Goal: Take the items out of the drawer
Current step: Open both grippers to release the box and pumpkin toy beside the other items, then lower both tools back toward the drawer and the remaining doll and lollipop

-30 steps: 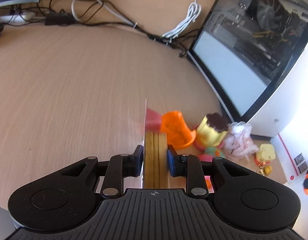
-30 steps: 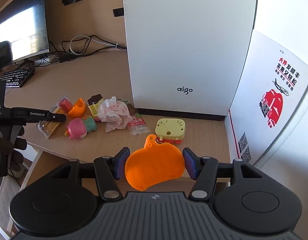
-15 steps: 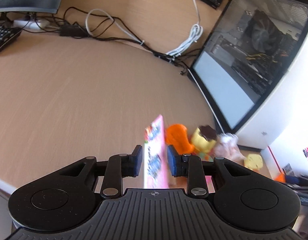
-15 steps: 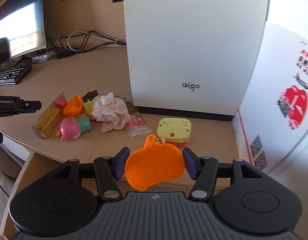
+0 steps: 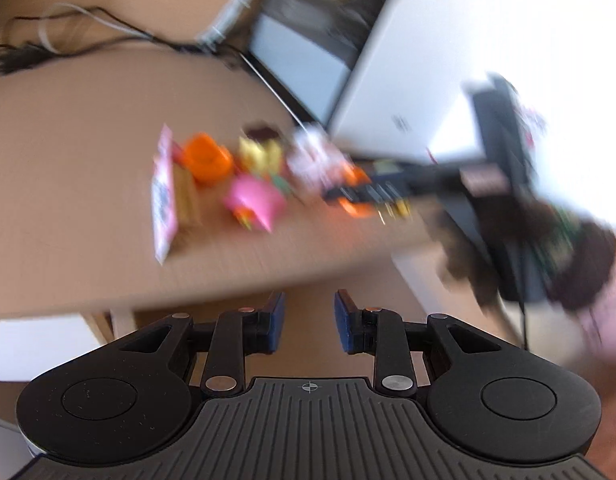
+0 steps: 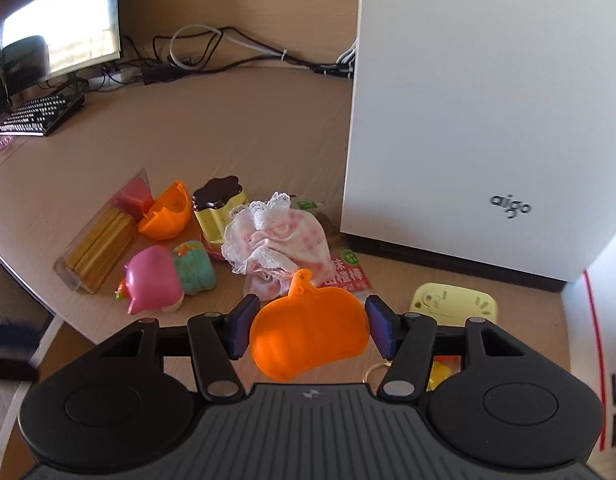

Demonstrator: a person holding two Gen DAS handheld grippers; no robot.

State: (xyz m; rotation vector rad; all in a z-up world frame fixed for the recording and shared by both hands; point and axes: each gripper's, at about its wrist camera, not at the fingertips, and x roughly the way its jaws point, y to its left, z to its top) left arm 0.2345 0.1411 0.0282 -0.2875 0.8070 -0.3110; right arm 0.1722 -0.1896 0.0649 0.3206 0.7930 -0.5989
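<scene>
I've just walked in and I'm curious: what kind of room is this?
Probably an office or computer workspace: a wooden desk holds a white computer tower, a monitor and a keyboard.

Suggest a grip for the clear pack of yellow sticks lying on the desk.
Pinch the clear pack of yellow sticks across its narrow width near the middle, coming from above. It lies flat on the desk; its left long side is free, while the orange half-shell crowds the far right corner.
</scene>
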